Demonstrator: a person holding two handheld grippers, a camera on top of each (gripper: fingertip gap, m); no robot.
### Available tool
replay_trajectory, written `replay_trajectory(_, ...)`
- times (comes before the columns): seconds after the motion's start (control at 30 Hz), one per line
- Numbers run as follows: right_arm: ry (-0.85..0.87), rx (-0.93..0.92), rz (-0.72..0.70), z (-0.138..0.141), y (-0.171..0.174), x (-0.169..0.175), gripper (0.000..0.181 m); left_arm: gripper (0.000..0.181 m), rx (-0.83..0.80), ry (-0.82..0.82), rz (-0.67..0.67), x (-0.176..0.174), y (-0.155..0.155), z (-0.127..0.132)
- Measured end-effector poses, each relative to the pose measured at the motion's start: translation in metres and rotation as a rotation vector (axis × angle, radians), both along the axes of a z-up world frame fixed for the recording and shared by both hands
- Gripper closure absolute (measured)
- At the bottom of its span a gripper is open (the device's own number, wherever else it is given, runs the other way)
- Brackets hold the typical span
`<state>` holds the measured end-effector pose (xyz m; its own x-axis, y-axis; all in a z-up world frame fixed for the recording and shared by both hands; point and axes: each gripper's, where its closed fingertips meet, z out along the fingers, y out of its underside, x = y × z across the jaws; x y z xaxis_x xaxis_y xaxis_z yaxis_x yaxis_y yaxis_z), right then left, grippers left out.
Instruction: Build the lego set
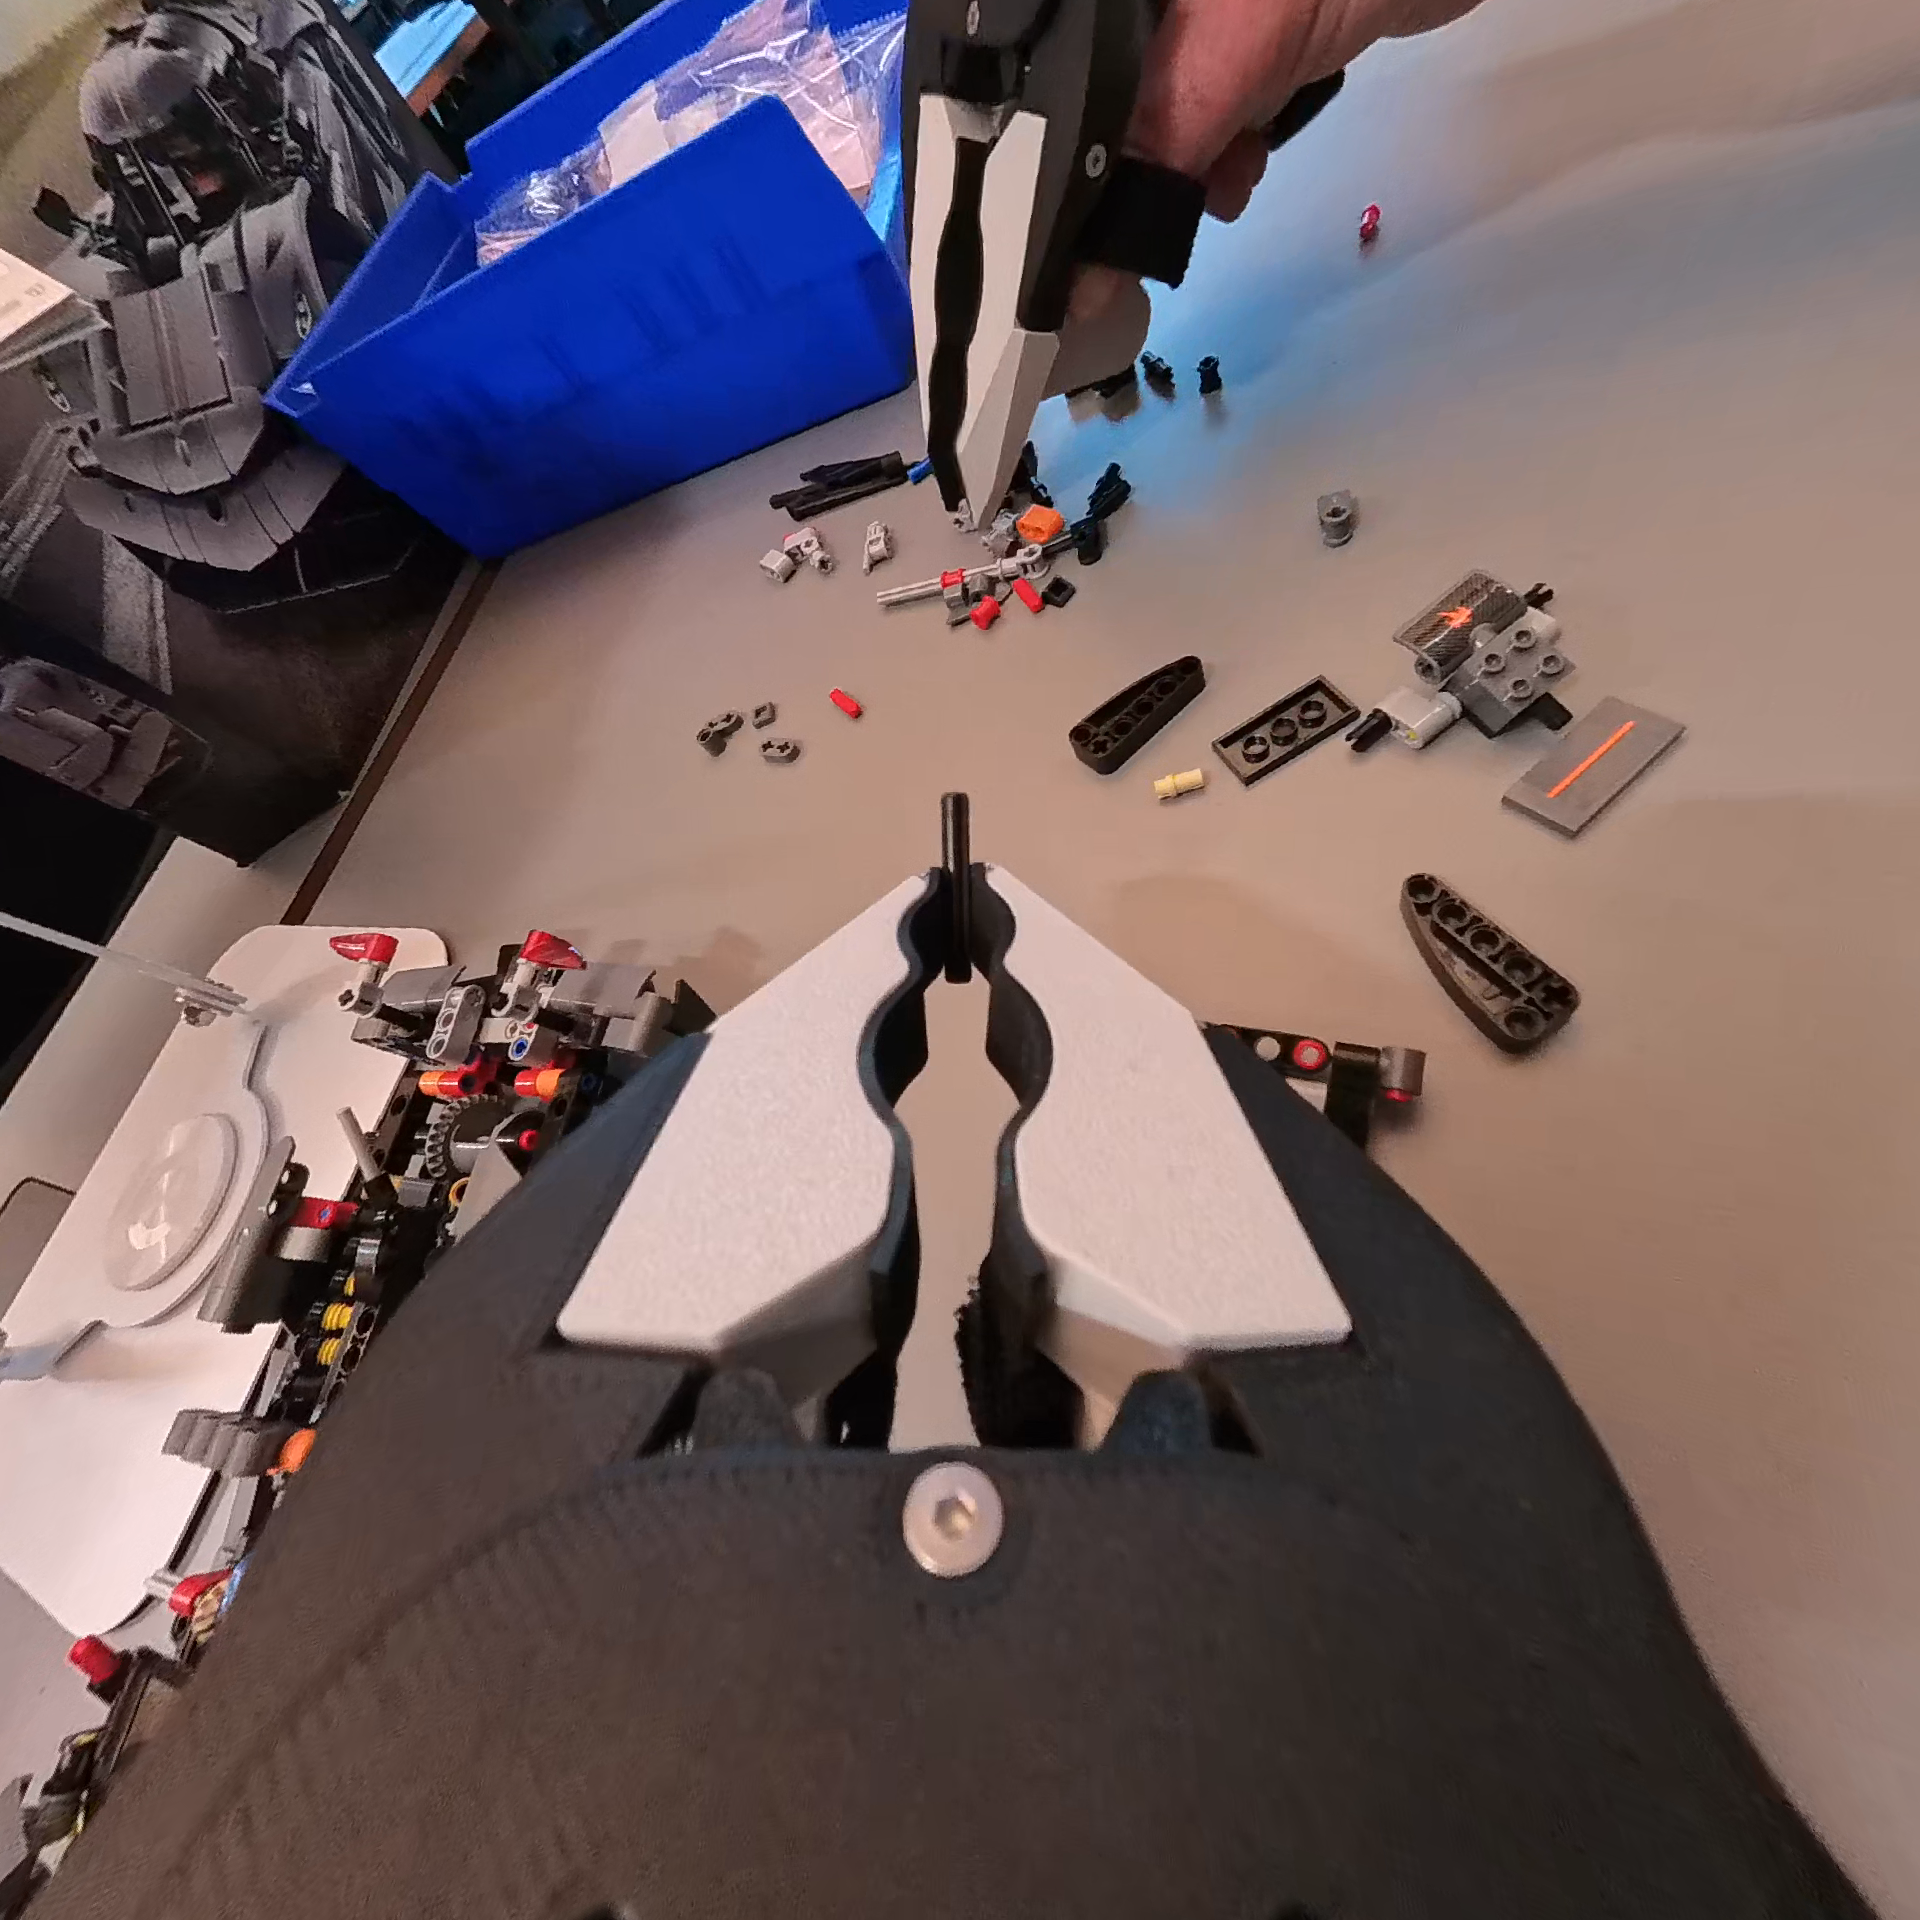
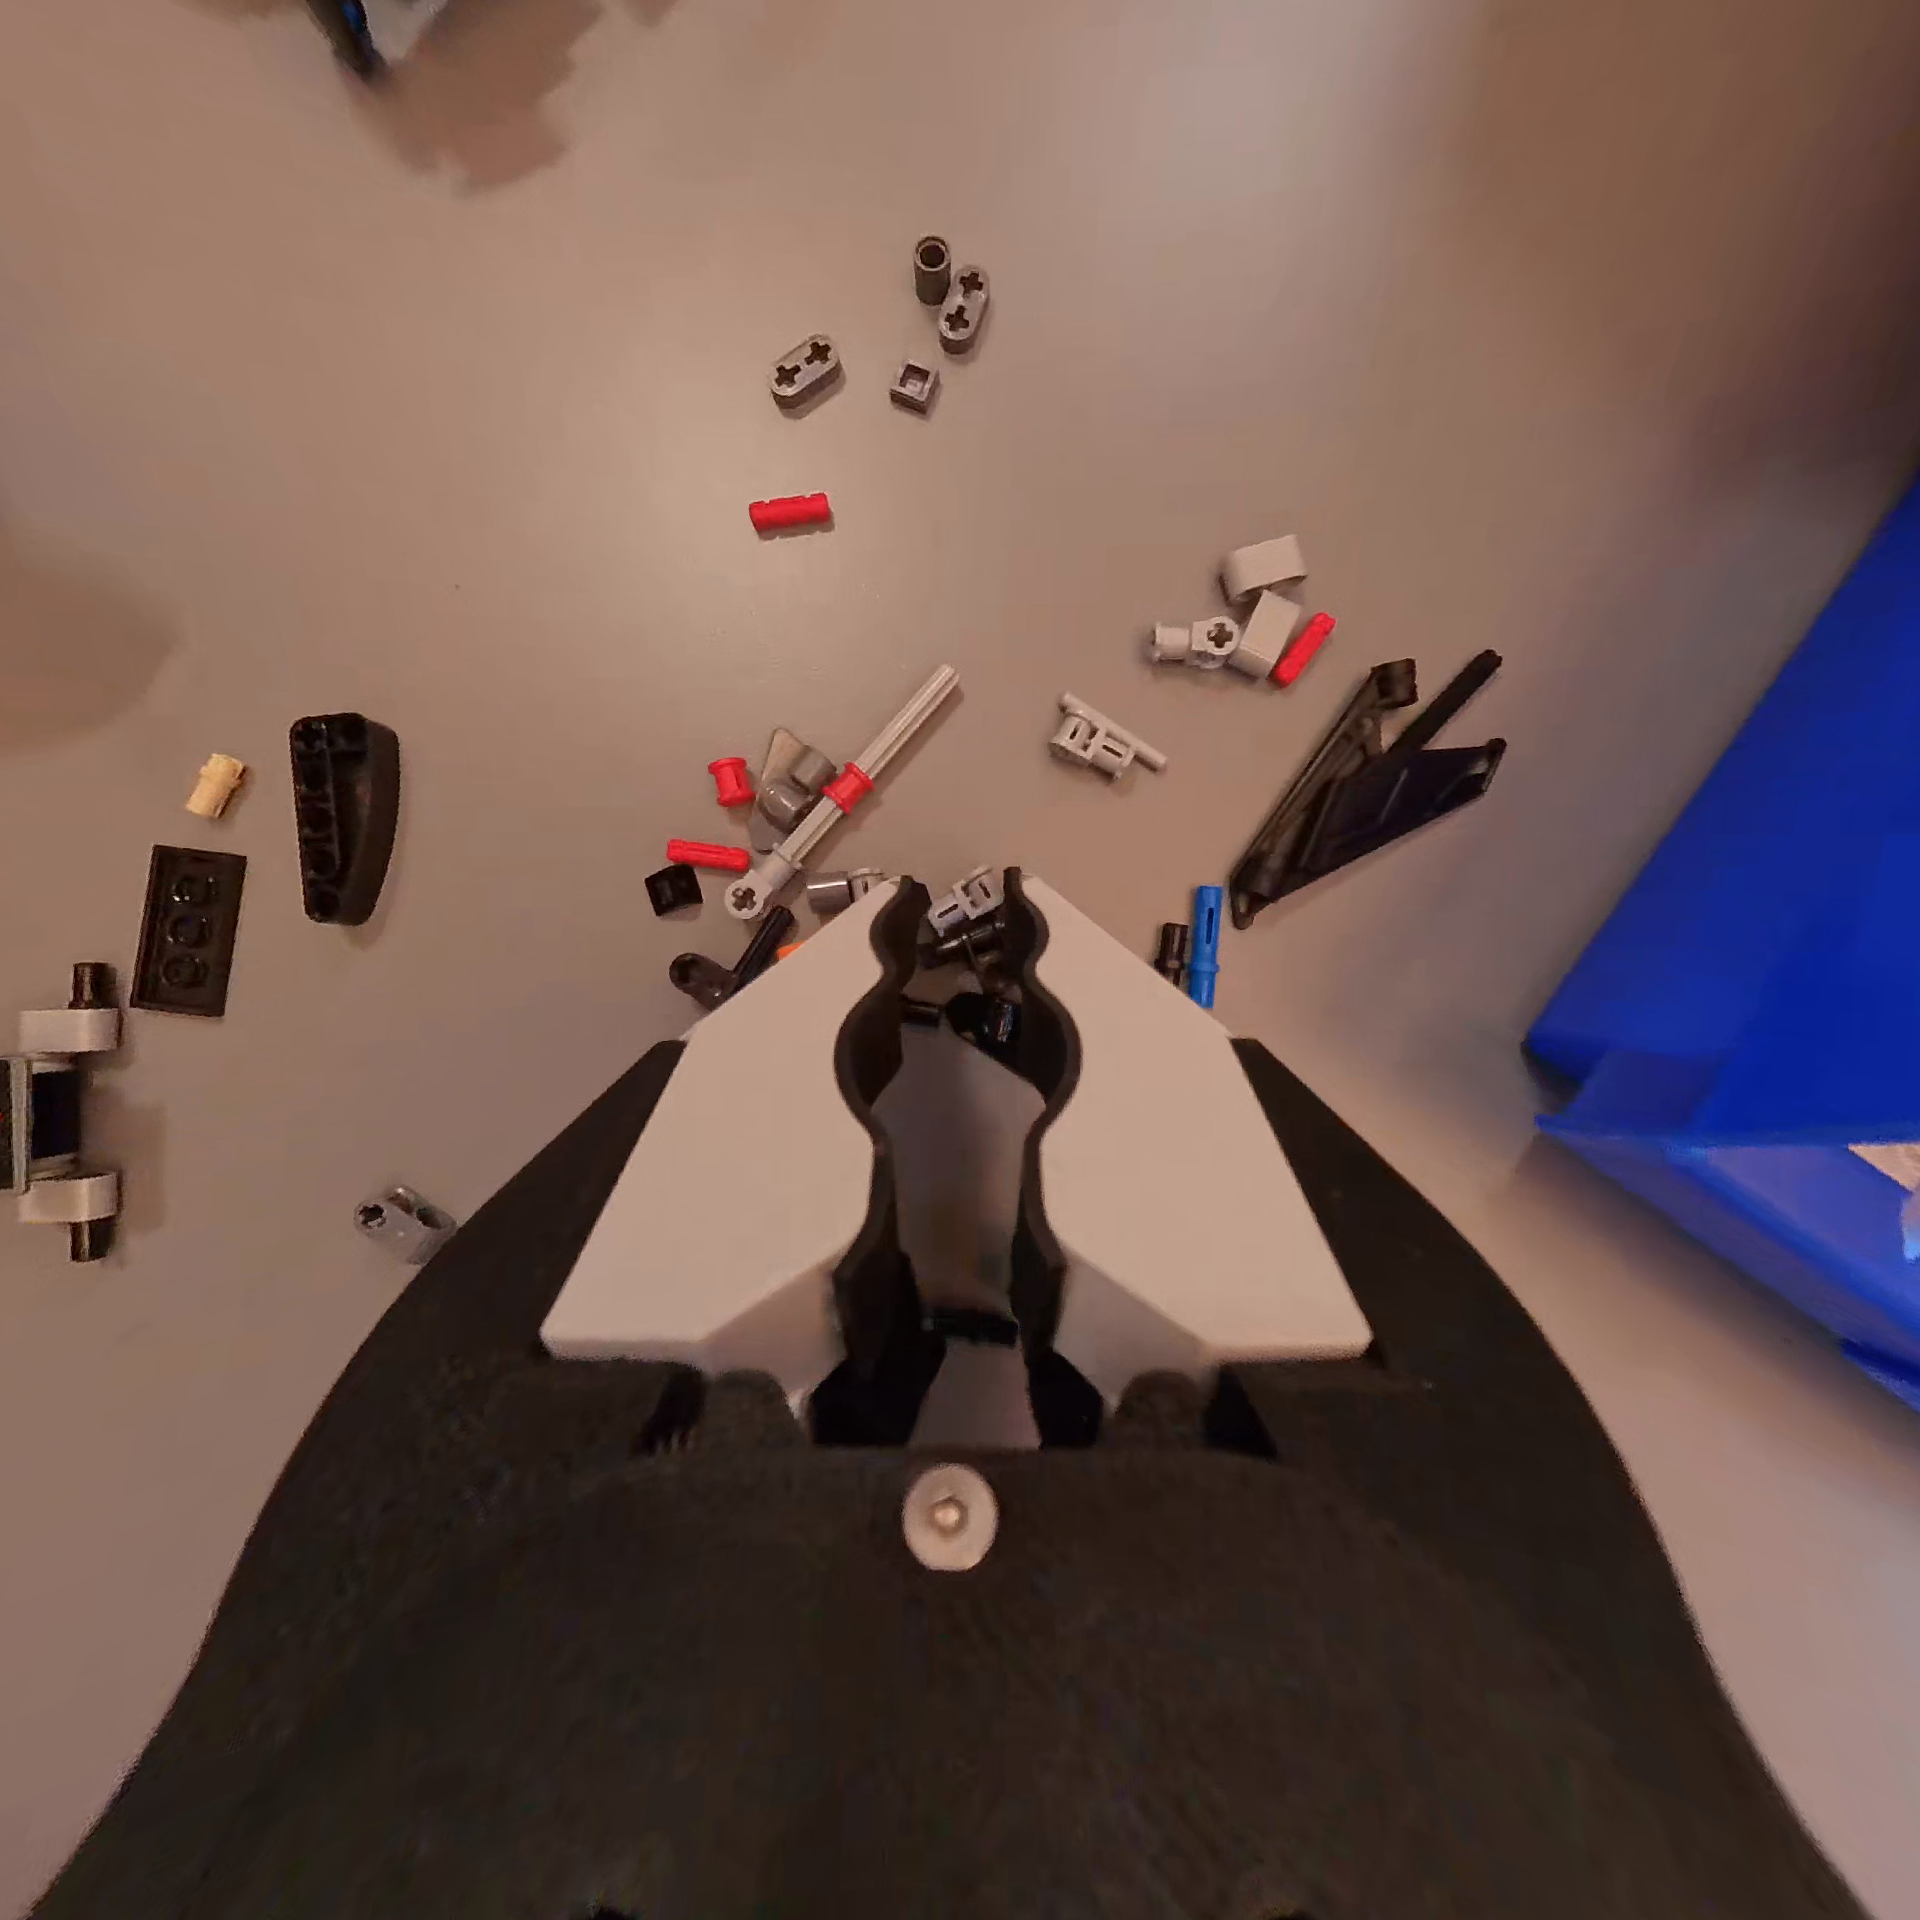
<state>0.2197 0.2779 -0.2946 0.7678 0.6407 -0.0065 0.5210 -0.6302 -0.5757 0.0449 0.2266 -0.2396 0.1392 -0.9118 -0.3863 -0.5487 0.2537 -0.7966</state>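
The left hand-held gripper (image 1: 957, 894) is clenched on a black axle (image 1: 955, 883), whose long axis runs straight out past the fingertips, pointing away across the table (image 1: 1558, 1299). The partly built lego model (image 1: 457, 1081) lies just to its near left, so the left side is the nearer one to it. The right hand-held gripper (image 2: 961, 896) is far off, tips down in the heap of small parts (image 2: 821, 831); its fingers stand slightly apart around a small grey connector (image 2: 961, 902), grip unconfirmed. The blue bin (image 1: 613, 332) sits far left.

No legible writing anywhere; only a blurred, unreadable label on the booklet (image 1: 31, 301).
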Motion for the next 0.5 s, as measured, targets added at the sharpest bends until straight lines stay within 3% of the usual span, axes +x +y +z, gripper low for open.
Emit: replay_trajectory(0.5, -0.03, 0.019, 0.0, 0.0012, 0.0008, -0.005, 0.172, 0.18, 0.008, -0.01, 0.011, -0.0019, 0.0024, 0.0039)
